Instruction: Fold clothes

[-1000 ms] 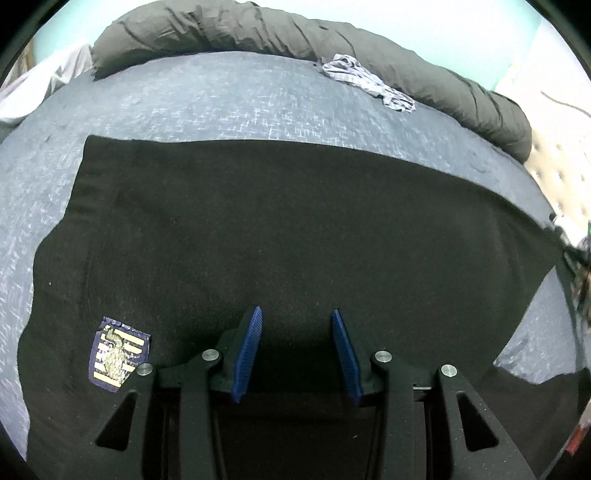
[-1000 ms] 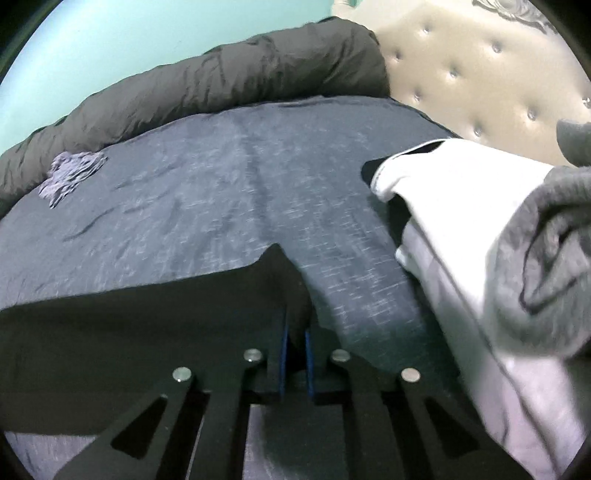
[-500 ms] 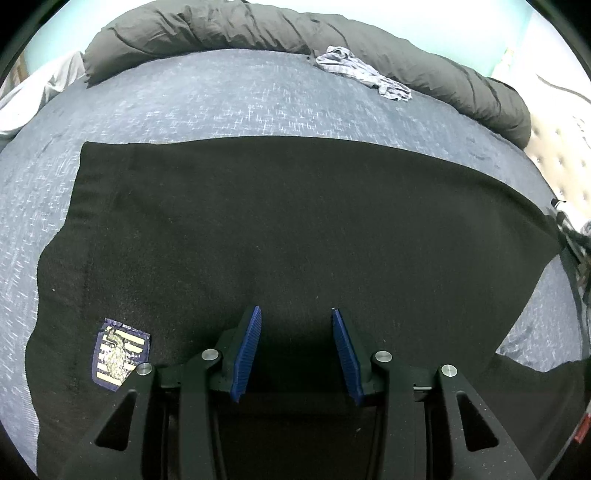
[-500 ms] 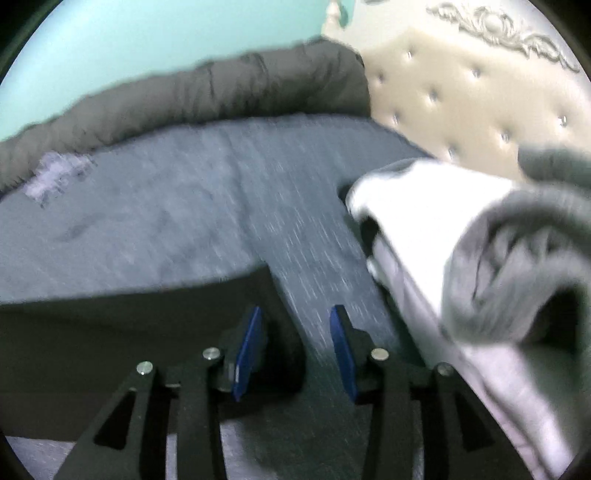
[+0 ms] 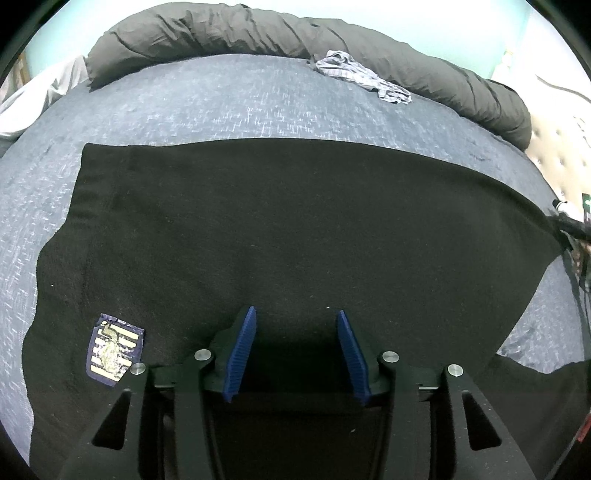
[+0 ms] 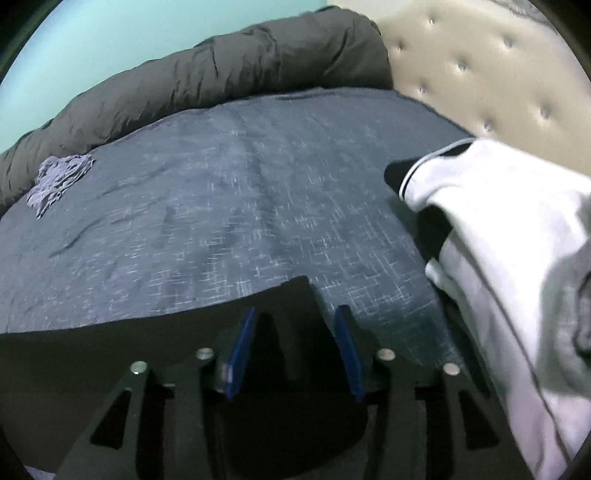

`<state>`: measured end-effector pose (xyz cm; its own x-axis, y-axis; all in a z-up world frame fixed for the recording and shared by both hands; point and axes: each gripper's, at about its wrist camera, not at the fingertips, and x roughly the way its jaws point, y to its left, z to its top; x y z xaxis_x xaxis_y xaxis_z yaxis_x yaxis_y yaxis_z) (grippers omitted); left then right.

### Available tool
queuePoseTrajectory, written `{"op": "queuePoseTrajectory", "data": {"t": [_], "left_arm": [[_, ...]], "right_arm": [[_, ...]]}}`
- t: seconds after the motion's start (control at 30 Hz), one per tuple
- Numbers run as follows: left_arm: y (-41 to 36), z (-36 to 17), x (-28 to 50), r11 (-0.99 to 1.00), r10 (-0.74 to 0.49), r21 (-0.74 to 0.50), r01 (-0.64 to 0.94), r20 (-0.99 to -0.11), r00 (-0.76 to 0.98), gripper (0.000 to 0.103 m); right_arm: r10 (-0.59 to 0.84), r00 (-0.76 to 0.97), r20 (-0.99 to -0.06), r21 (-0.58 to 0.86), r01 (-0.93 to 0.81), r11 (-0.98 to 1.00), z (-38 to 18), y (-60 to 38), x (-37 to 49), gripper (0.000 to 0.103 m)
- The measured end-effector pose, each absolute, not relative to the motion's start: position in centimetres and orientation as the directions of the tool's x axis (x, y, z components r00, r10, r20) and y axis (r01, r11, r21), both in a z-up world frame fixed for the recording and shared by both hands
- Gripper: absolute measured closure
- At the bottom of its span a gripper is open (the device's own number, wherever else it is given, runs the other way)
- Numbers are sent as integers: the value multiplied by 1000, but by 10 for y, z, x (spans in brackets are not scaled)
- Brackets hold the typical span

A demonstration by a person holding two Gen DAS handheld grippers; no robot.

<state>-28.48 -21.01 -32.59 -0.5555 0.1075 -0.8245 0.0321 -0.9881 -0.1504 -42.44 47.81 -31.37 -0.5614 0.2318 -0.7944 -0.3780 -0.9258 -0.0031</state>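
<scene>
Black garment (image 5: 295, 229) spread flat across the grey-blue bed (image 5: 221, 107), embroidered badge (image 5: 114, 350) near its lower left edge. Left tool (image 5: 295, 347) over the cloth, jaws parting, nothing pinched. Right tool (image 6: 295, 343) above the garment's far corner (image 6: 295, 295), jaws likewise parting, pads clear of the fabric; white and grey clothes (image 6: 509, 258) heaped just beside.

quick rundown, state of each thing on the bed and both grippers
black garment: spread flat on the bed, patch facing up
patch: on the garment's near left part
left gripper: jaws opening, nothing pinched
right gripper: jaws opening over the garment's corner, pads not pressing it
small striped cloth: crumpled beside the duvet
grey duvet: rolled along the far edge
white and grey clothes: piled, unfolded
</scene>
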Motion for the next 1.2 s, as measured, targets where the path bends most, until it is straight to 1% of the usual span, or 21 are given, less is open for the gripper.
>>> {"op": "queuePoseTrajectory", "data": {"t": [0.1,0.17,0.2,0.23,0.3,0.53,0.6,0.63,0.67,0.7,0.8,0.87,0.97,1.07,1.13,1.2], "left_arm": [[-213,-326,-280,-985,114,-166,41,-813,-572,51],[-215,-327,-277,-984,113,-172,47,-805,-582,51],[-214,-328,-276,-985,108,-166,45,-804,-584,50],[-213,-328,-276,-986,103,-158,43,-804,-586,50],[-211,-328,-276,-987,99,-153,42,-803,-588,50],[-214,-330,-276,-983,115,-177,47,-794,-597,50],[-214,-330,-275,-982,117,-182,48,-793,-598,50],[-213,-330,-275,-983,114,-176,47,-793,-598,50],[-212,-331,-275,-984,110,-171,46,-794,-598,50],[-212,-331,-275,-985,106,-165,44,-794,-598,50],[-212,-331,-275,-986,105,-163,43,-794,-599,50],[-213,-330,-275,-984,111,-172,45,-793,-599,50],[-212,-329,-274,-984,111,-171,44,-792,-600,50],[-212,-329,-274,-984,111,-174,48,-790,-603,50],[-215,-328,-274,-979,124,-196,55,-788,-603,50],[-219,-325,-273,-972,145,-227,64,-790,-596,50]], "right_arm": [[185,-570,-801,36,-354,-935,-320,482,-429,57],[176,-570,-802,35,-340,-940,-322,483,-432,77],[174,-571,-803,33,-333,-942,-323,482,-433,91],[181,-572,-800,25,-332,-943,-323,481,-434,94],[176,-588,-790,35,-330,-943,-321,482,-435,97],[285,-581,-762,-39,-398,-916,-315,489,-437,97],[320,-567,-759,-93,-392,-915,-317,483,-442,95],[341,-560,-755,-123,-390,-913,-318,480,-444,92],[380,-554,-741,-166,-397,-903,-316,477,-443,89],[406,-552,-728,-184,-412,-892,-312,477,-438,89],[394,-606,-691,-142,-420,-896,-293,472,-424,89],[343,-644,-684,-93,-390,-916,-283,463,-413,89],[197,-670,-716,-26,-256,-966,-281,432,-396,89],[96,-615,-783,1,-157,-988,-296,403,-386,89],[81,-571,-817,37,-192,-981,-305,401,-378,89],[90,-574,-814,83,-268,-960,-303,402,-362,89]]}}
